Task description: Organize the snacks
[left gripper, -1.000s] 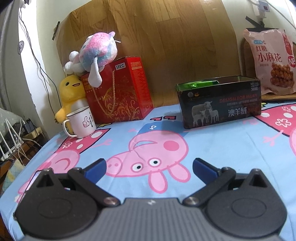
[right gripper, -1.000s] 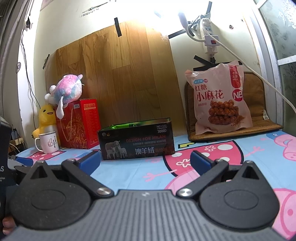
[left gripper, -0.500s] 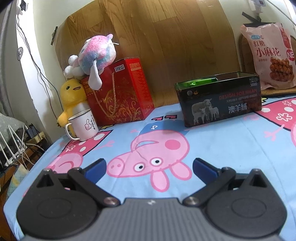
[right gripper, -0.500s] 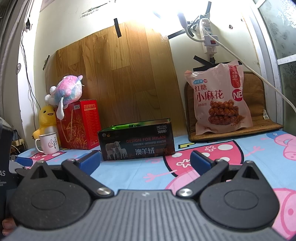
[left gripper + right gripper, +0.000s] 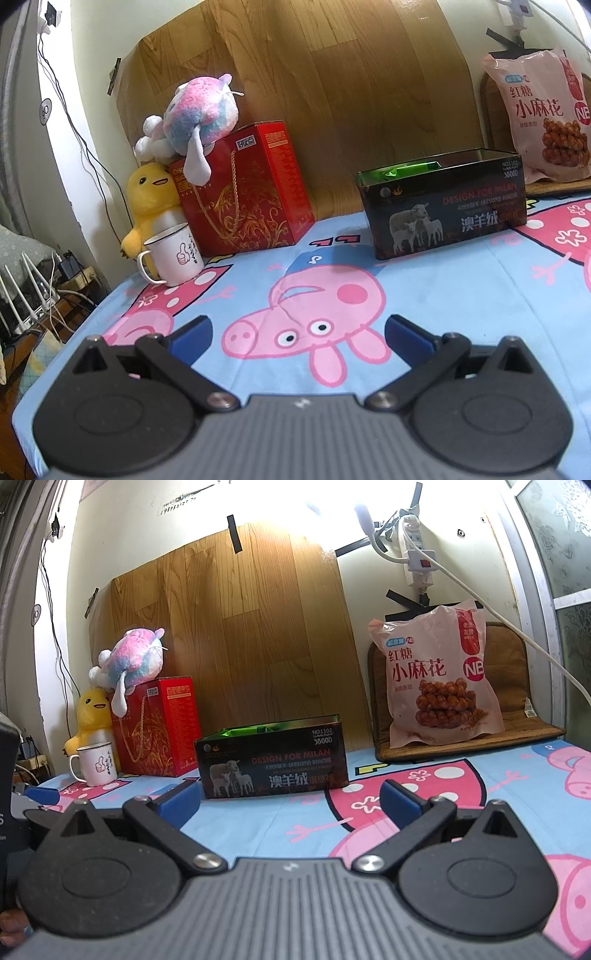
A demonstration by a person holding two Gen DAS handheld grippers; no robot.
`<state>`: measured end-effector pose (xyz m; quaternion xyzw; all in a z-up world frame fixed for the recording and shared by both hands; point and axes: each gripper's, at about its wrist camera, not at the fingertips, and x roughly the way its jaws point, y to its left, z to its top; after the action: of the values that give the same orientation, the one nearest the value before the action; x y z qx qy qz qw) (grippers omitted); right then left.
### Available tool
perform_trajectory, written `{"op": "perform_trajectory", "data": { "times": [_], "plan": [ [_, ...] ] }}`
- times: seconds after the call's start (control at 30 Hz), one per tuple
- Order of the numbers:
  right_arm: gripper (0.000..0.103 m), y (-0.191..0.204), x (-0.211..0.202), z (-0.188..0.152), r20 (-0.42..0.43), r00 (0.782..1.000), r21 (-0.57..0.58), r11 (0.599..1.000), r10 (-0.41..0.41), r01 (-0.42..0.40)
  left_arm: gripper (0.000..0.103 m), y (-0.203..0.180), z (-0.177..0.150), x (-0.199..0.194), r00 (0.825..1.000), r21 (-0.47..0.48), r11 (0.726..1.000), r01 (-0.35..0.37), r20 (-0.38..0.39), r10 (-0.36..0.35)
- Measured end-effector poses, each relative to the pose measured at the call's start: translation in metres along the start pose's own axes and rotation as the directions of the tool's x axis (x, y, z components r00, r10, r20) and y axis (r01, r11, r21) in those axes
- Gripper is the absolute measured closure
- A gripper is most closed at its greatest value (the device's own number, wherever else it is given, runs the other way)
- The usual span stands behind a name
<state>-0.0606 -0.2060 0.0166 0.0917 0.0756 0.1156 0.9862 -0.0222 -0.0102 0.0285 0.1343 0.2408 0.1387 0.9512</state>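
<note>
Hovering low over the cartoon-pig tablecloth (image 5: 461, 295), the left gripper (image 5: 298, 334) had its blue fingers spread wide with nothing between them. The right gripper (image 5: 290, 799) was likewise spread wide and empty above the same cloth. Ahead of both stood the black open-topped tin box (image 5: 271, 762), a green packet (image 5: 413, 169) showing at its rim. The pink snack bag (image 5: 439, 681) leaned upright on a brown cushion (image 5: 513, 720) at the back right, well apart from both grippers and to the right of the tin. Off to the left stood a red gift box (image 5: 243, 195) with a pastel plush toy (image 5: 195, 118) on top, a yellow plush duck (image 5: 147, 199) beside it, and a white mug (image 5: 175, 254) in front of the duck.
</note>
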Motion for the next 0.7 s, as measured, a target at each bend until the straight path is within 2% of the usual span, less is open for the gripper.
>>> {"op": "perform_trajectory", "data": {
  "times": [0.7],
  "plan": [
    [0.0,0.001,0.0002,-0.0023,-0.01,1.0,0.004,1.0,0.0,0.0,0.0,0.0051,0.0006,0.0008,1.0,-0.031,1.0,0.005,-0.012,-0.006]
  ]
}}
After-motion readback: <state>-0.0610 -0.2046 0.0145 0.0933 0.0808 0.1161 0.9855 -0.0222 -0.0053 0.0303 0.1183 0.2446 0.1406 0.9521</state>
